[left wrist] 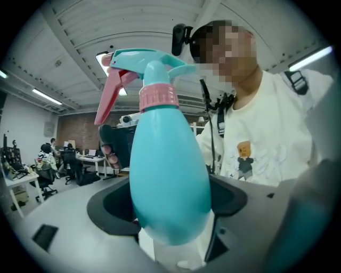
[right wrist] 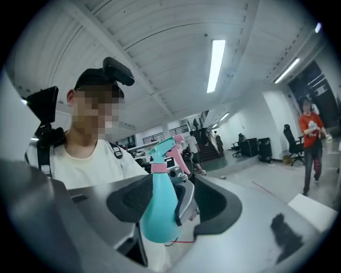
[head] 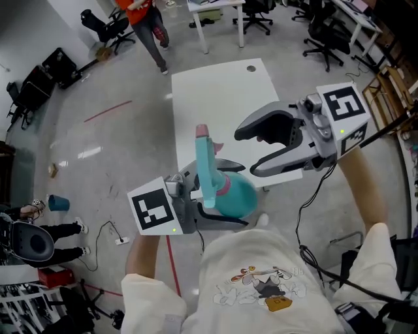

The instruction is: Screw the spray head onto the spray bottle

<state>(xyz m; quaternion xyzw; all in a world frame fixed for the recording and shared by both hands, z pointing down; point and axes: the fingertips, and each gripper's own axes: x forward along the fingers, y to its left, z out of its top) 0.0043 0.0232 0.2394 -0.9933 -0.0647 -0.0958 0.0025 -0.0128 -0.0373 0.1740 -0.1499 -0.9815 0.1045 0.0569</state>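
A teal spray bottle (head: 236, 196) is held up off the table, with my left gripper (head: 234, 194) shut on its round body. Its teal spray head (head: 205, 156), with a pink trigger and a pink collar (left wrist: 158, 97), sits on the bottle's neck. The left gripper view shows the bottle (left wrist: 170, 176) filling the space between the jaws of the left gripper (left wrist: 170, 216). My right gripper (head: 244, 154) is open and holds nothing, a little to the right of the spray head and apart from it. In the right gripper view the bottle (right wrist: 159, 208) shows beyond the jaws of the right gripper (right wrist: 173, 205).
A white table (head: 222, 85) stands below and ahead of the grippers. A person in a red top (head: 145, 19) walks on the grey floor beyond it. Office chairs (head: 326, 39) and desks stand at the back right, and a blue bucket (head: 57, 203) at the left.
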